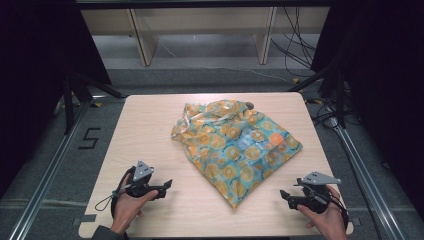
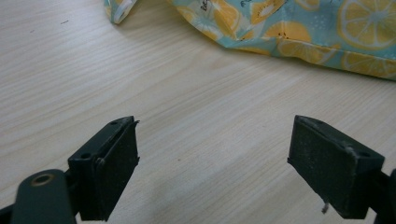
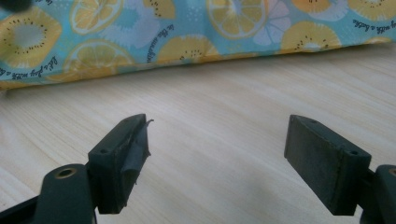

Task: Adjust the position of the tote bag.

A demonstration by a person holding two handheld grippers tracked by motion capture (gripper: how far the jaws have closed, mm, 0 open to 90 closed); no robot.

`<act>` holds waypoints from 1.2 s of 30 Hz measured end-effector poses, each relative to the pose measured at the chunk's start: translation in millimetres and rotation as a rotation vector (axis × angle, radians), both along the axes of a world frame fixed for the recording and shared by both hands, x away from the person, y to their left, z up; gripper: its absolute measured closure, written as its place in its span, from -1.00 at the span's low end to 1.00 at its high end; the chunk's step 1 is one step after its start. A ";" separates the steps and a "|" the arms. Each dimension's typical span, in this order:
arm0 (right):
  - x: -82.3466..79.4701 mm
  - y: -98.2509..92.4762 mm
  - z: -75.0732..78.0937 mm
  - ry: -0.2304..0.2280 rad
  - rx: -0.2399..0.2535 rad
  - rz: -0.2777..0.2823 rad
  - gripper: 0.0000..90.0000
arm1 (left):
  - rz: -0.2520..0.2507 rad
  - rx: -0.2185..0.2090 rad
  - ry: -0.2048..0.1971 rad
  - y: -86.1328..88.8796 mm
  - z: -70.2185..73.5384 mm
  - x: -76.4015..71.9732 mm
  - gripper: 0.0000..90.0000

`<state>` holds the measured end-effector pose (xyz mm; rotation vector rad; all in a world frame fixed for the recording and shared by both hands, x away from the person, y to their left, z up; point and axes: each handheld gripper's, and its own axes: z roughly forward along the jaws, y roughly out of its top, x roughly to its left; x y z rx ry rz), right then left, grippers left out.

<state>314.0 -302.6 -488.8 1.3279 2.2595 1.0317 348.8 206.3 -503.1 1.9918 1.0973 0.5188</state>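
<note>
A teal cloth bag [image 1: 235,145] printed with orange and lemon slices lies flat in the middle of the light wooden table [image 1: 150,125], its handles [image 1: 210,111] bunched at the far end. My left gripper [image 1: 167,187] rests near the front left of the table, open and empty, pointing right toward the bag. The bag's edge [image 2: 299,32] lies beyond the jaws of the left gripper [image 2: 212,163]. My right gripper [image 1: 284,196] sits at the front right, open, pointing left. Ahead of the right gripper [image 3: 217,158] the bag's side [image 3: 187,32] spans the wood.
The table's front edge [image 1: 210,235] runs just beneath both hands. Bare wood lies between the grippers and the bag. Metal rails [image 1: 45,175] flank the table on the grey floor, and cables [image 1: 300,40] trail at the back right.
</note>
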 end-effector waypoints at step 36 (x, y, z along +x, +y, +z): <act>3.1 -1.6 -1.8 -0.041 -0.031 0.011 -0.49 | 0.032 -0.124 0.041 -20.7 15.7 68.9 -0.52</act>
